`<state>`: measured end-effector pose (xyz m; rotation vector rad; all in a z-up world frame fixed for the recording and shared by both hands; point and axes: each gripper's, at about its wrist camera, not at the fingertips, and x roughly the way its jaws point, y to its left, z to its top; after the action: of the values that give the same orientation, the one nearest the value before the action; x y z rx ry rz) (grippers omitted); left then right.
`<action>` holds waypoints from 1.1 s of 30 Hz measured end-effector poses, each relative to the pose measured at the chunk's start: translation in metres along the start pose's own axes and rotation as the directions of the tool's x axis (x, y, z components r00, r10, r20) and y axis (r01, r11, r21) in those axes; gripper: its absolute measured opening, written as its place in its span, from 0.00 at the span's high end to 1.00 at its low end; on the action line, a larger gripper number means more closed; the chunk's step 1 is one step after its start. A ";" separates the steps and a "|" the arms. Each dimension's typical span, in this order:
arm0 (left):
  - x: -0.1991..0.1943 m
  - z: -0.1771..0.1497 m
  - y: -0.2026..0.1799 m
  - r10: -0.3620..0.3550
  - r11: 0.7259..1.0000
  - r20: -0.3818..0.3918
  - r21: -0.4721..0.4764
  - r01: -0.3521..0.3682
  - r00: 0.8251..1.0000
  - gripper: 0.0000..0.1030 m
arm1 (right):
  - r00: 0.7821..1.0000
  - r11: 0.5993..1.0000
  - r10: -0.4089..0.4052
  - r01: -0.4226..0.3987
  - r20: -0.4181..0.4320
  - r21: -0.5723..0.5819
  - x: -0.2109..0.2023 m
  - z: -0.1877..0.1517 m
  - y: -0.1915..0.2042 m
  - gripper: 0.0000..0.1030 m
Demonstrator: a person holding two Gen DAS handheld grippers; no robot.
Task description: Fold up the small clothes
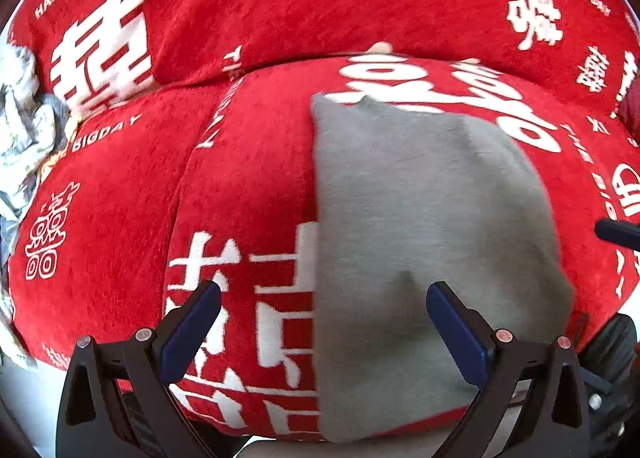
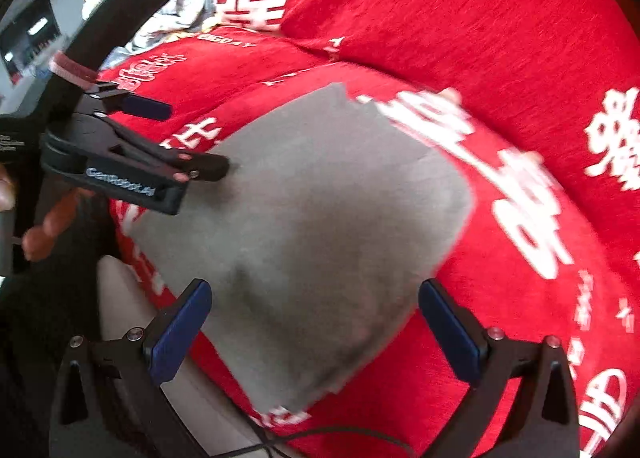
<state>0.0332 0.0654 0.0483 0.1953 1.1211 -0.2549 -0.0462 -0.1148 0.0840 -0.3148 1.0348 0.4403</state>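
Lying flat on a red sofa cover [image 1: 260, 17], a grey cloth [image 1: 420, 217] is flanked by the left tool [image 1: 324, 294] and right tool [image 2: 315, 290], both spread wide, empty.

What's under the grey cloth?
The grey cloth lies flat on the red printed cover of the seat cushion; white characters run under its edges. Whatever sits beneath its middle is covered. Both tools hover open, neither gripping it.
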 end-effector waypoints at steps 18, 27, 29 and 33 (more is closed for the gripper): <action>-0.009 -0.016 -0.033 -0.030 0.999 -0.044 0.029 0.031 0.999 0.00 | 0.994 0.988 -0.082 0.091 -0.072 0.122 -0.004 -0.008 -0.007 0.00; -0.011 -0.020 -0.040 -0.020 0.998 -0.070 0.064 0.024 0.997 0.00 | 0.987 0.986 -0.095 0.111 -0.128 0.126 0.003 -0.013 -0.008 0.00; -0.011 -0.021 -0.040 -0.023 0.997 -0.078 0.069 0.028 0.997 0.00 | 0.987 0.985 -0.097 0.114 -0.132 0.128 0.004 -0.012 -0.008 0.00; -0.010 -0.021 -0.039 -0.016 0.997 -0.083 0.068 0.022 0.996 0.00 | 0.986 0.985 -0.098 0.115 -0.133 0.128 0.003 -0.011 -0.007 0.00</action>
<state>-0.0009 0.0349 0.0478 0.2584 1.1971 -0.3047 -0.0499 -0.1252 0.0758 -0.2780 1.1591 0.2544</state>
